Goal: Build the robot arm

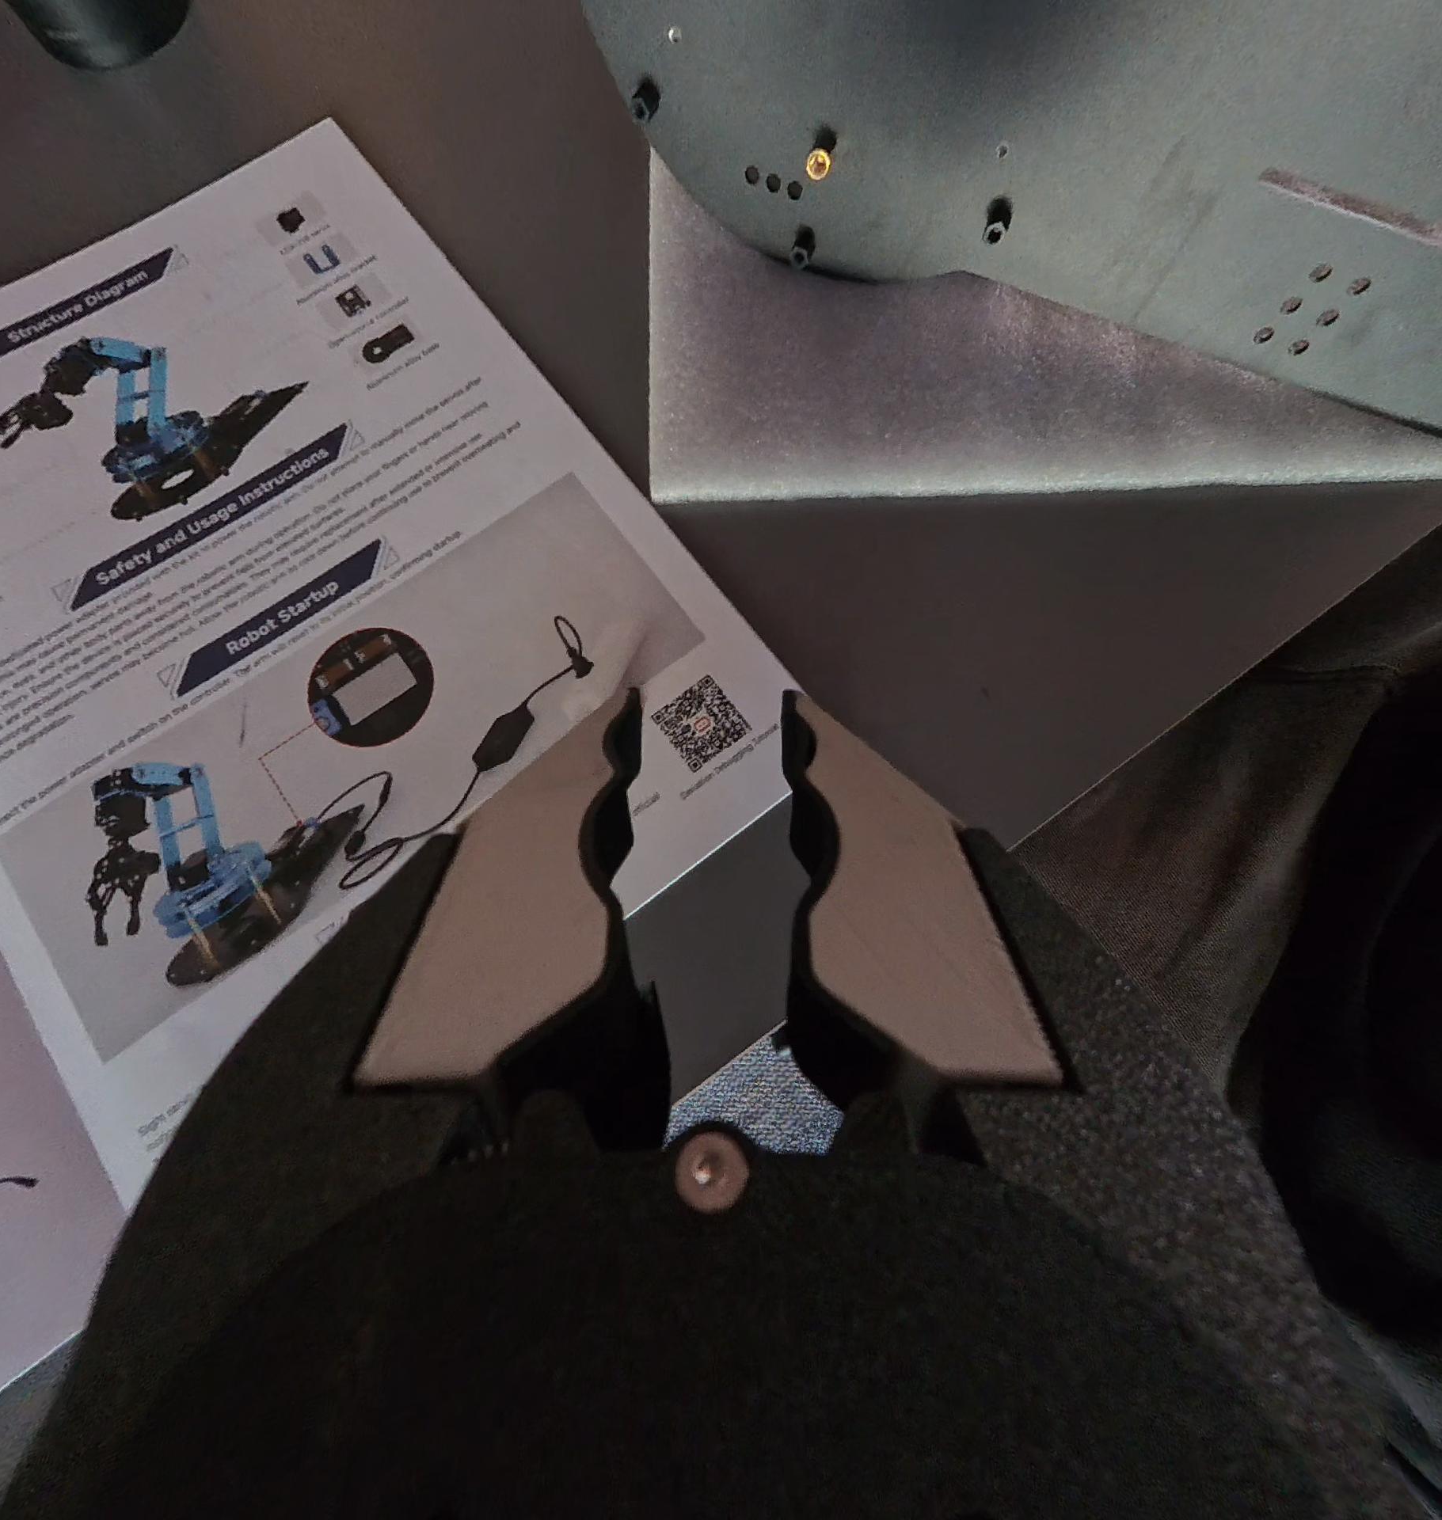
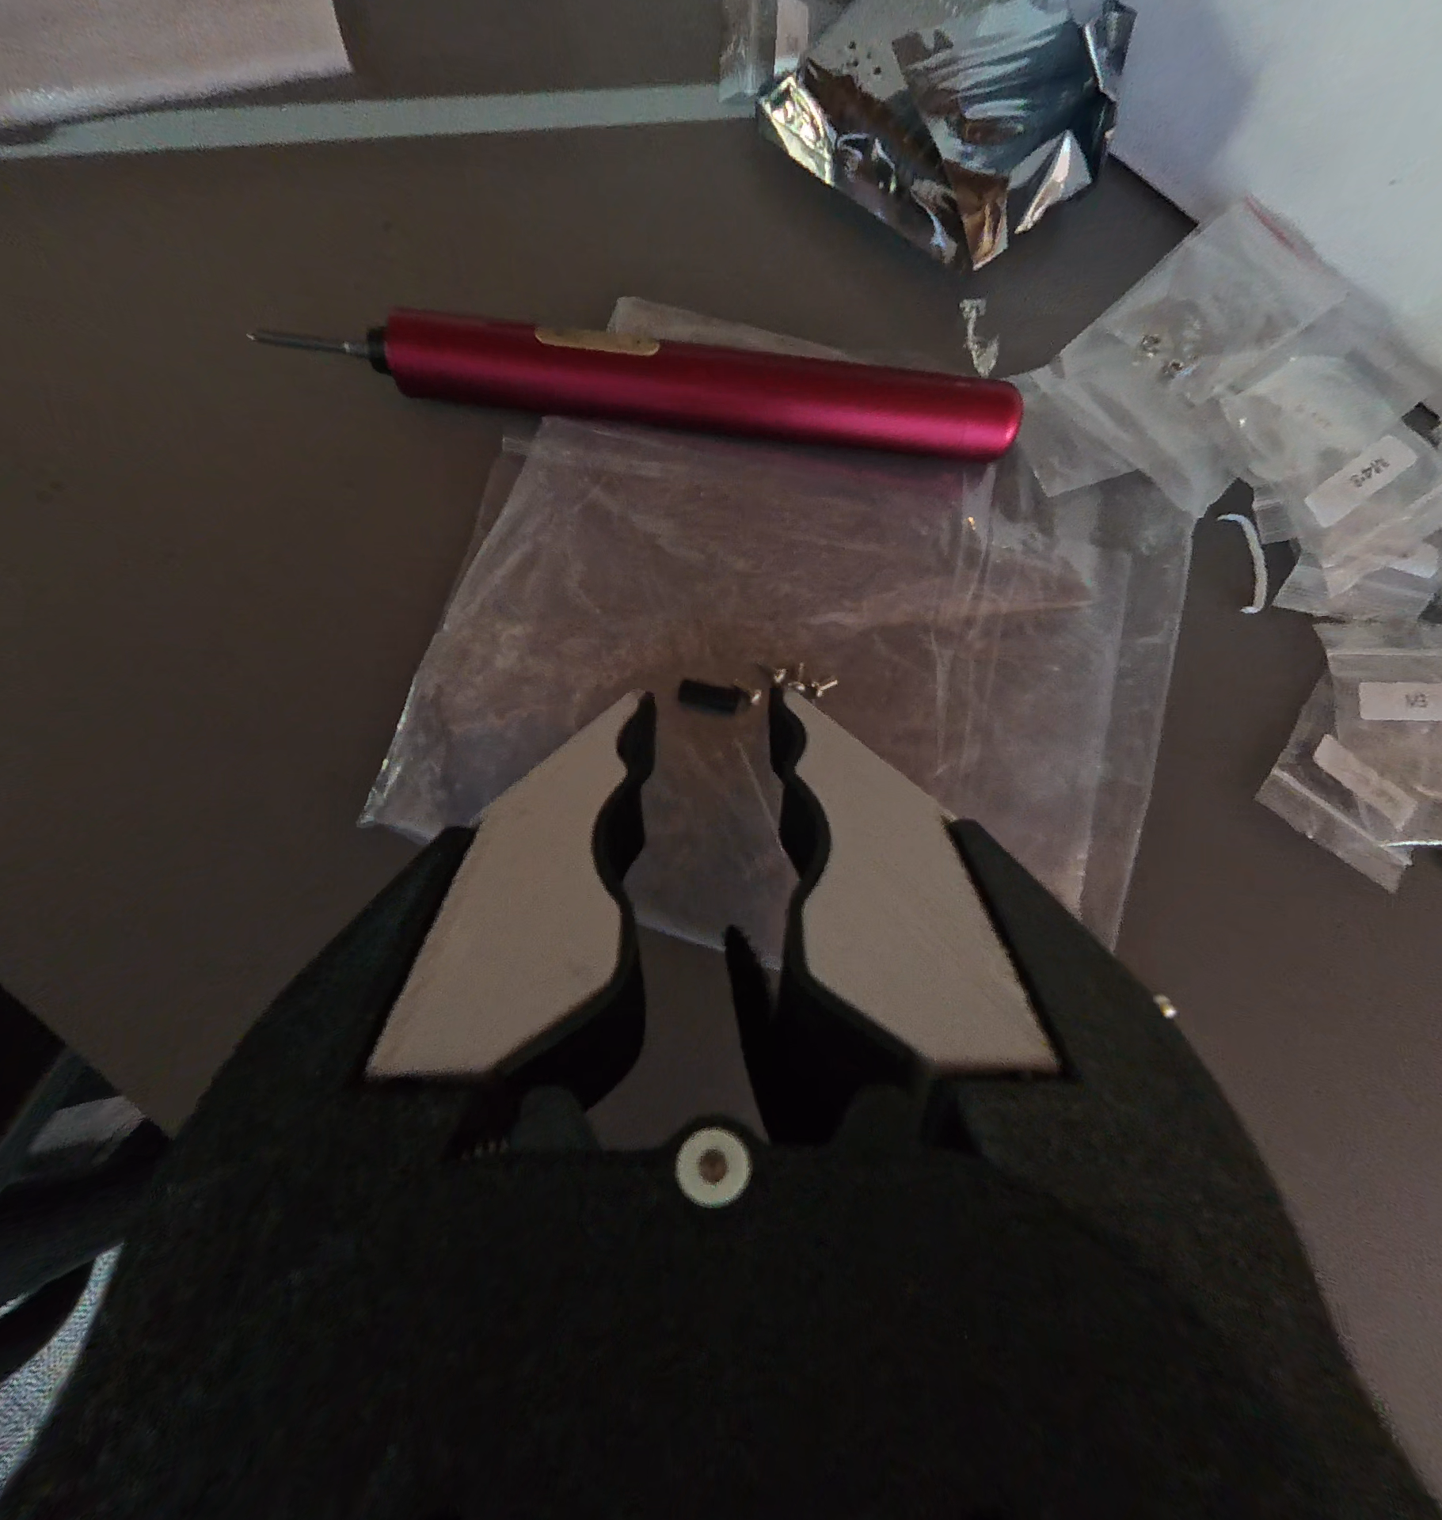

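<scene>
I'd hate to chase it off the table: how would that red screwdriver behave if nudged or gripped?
The red screwdriver is a smooth round cylinder lying on its side, so a sideways nudge would probably roll it. Its glossy metallic-looking body may slip between jaws. It looks rigid, and its thin bit seems the most delicate part.

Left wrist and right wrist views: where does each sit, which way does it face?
Left wrist view: on the left gripper, looking down along its open fingers at an instruction sheet and a foam block bearing a metal plate; dark fabric at right.
Right wrist view: on the right gripper, open, facing down at a small black part on a clear bag, beyond it a red screwdriver.
Shared: the dark tabletop.
</scene>
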